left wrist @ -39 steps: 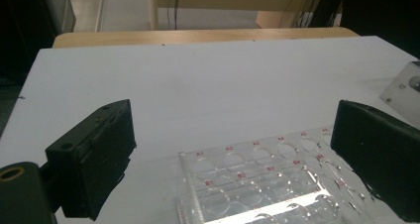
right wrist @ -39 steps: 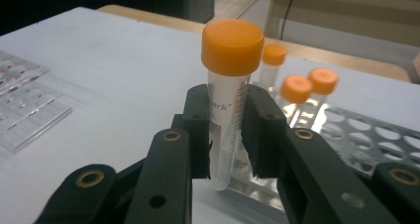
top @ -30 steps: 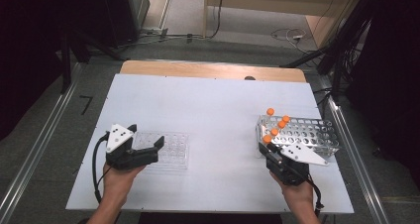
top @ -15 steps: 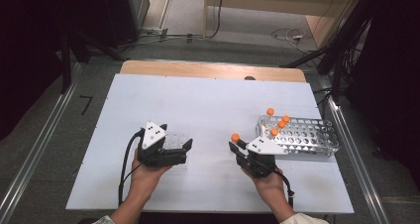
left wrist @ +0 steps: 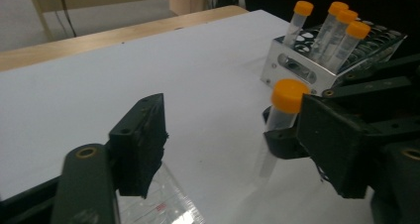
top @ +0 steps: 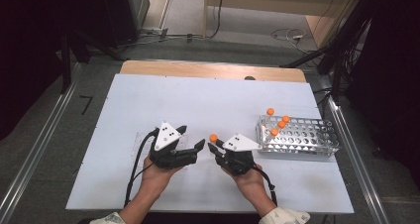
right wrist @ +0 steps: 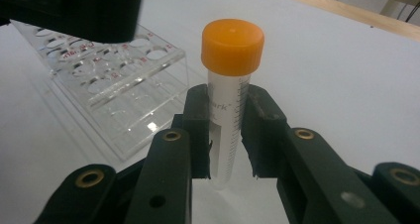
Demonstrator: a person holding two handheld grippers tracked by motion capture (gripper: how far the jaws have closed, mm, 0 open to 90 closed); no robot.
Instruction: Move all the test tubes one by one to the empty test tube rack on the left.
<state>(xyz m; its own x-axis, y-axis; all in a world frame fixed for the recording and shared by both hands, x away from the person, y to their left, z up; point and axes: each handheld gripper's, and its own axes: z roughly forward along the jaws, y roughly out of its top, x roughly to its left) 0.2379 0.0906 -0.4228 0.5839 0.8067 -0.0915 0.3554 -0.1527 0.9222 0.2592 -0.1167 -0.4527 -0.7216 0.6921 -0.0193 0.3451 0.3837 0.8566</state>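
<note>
A clear graduated tube [right wrist: 229, 115] with an orange screw cap [right wrist: 232, 45] is standing upright, clamped at mid-body above the white table, and is sitting between a clear plastic rack [right wrist: 119, 80] and a metal rack [top: 302, 137] holding four matching tubes [left wrist: 337, 33].

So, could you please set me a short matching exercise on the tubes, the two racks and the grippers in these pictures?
Things:
1. orange-capped clear plastic tube
2. silver perforated metal rack
3. clear acrylic rack
4. left gripper

States or places:
a. holds four orange-capped tubes, at the table's right
b. jaws apart, nothing between them; they have just been closing
c. upright, clamped in the right gripper's jaws
d. holes empty, lying beside the left gripper

Pairs: 1-c, 2-a, 3-d, 4-b
</note>
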